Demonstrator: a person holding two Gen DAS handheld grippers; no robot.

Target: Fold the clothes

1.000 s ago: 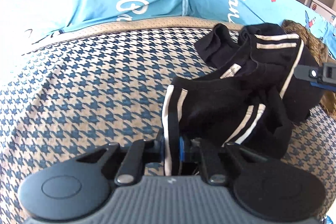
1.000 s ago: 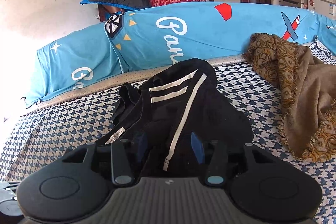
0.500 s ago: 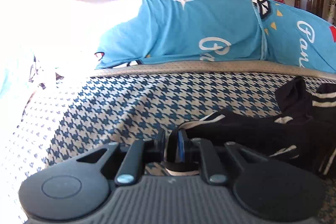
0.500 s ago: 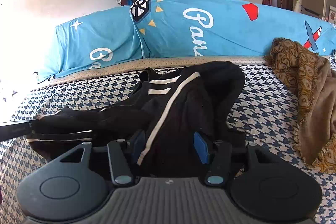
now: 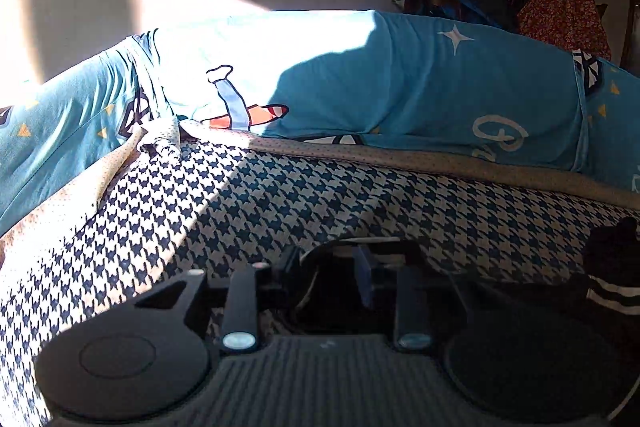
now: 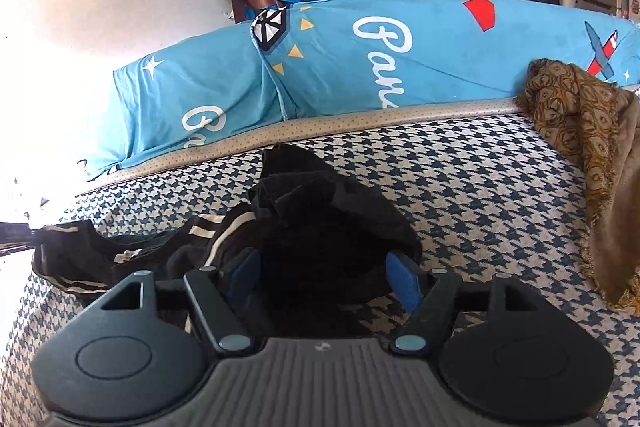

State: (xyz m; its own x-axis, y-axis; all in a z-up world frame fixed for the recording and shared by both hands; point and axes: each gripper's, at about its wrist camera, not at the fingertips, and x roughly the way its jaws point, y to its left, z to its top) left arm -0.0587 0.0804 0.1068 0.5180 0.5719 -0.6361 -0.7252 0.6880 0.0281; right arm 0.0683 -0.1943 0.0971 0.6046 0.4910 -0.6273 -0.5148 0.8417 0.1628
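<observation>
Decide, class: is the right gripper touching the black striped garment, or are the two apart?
Cannot tell. In the right wrist view the right gripper stands wide open around the black striped garment, whose dark cloth fills the space between the blue pads, hiding any contact or gap.

The left gripper sits in shadow, hiding its grip on the black garment.

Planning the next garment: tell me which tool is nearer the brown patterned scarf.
Right. The right tool sits over the black garment, with the scarf lying just off to its right. The left tool is far off to the left, and its view shows no scarf.
</observation>
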